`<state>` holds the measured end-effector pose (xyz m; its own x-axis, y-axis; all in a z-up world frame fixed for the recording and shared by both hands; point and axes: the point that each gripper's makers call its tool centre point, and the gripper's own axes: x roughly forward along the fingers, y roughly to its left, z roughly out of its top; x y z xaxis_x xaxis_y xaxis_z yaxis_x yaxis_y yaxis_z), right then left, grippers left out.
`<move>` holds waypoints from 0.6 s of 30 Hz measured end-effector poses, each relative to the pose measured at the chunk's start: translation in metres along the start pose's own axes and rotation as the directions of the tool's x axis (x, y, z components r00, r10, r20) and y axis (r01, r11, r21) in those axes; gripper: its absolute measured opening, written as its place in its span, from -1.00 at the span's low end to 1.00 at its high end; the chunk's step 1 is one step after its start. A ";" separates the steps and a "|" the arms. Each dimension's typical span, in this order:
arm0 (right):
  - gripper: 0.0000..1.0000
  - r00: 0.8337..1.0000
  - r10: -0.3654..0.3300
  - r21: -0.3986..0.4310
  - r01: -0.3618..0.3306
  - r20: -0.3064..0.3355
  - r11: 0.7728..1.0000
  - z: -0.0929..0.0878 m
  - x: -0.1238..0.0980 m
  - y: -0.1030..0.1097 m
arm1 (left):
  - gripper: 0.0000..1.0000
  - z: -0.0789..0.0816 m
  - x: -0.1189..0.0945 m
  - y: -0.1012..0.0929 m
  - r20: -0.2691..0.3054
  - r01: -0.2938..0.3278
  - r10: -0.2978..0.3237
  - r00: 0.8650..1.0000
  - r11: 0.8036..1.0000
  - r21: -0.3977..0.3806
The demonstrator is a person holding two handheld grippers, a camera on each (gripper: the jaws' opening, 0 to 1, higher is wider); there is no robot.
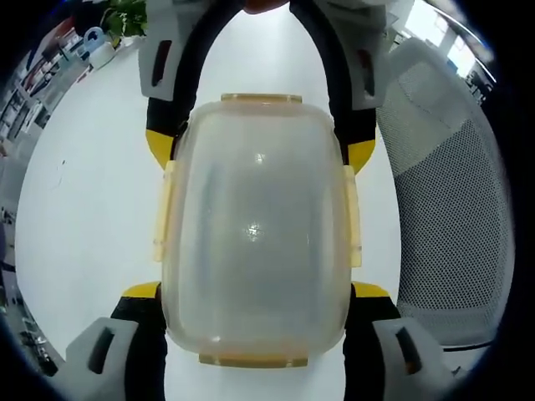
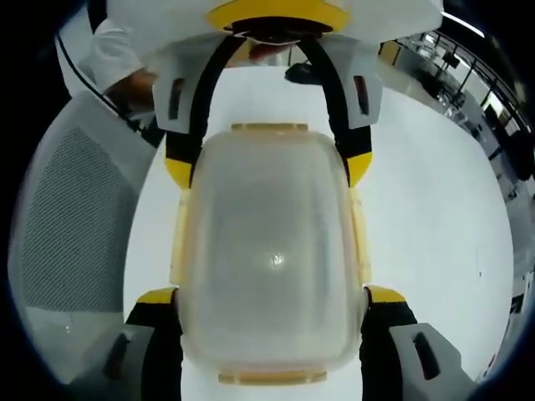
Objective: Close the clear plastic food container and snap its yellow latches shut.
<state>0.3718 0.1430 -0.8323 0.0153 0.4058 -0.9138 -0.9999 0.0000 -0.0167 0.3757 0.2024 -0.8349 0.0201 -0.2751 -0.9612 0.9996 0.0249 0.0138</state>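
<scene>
Bracketing the clear container (image 1: 255, 234) from opposite ends, our left gripper (image 1: 255, 292) and right gripper (image 2: 272, 296) each stand with jaws spread wide, the yellow tips set outside its long sides; whether they press the walls we cannot tell. The container rests mid-table on the white table (image 1: 92, 209), far from any edge we can make out, a grey mesh chair (image 1: 456, 217) beside it. The lid appears seated. Yellow latches (image 1: 261, 98) line all four sides, and whether they are snapped we cannot say. We judge the latching step in hand; next, each latch needs a firm press against the rim.
</scene>
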 end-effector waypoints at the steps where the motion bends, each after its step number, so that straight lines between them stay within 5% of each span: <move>1: 0.78 1.000 0.000 0.001 0.000 0.000 1.000 0.000 0.000 -0.001 | 0.78 0.000 0.000 0.000 0.000 0.001 -0.001 1.000 1.000 0.001; 18: 0.80 1.000 0.002 0.012 -0.002 0.004 1.000 0.001 0.002 -0.015 | 0.79 -0.001 0.001 0.016 -0.002 0.006 -0.006 1.000 1.000 0.008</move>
<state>0.3869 0.1447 -0.8331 0.0134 0.4095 -0.9122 -0.9999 0.0105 -0.0100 0.3913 0.2038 -0.8356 0.0138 -0.2735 -0.9618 0.9998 0.0152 0.0100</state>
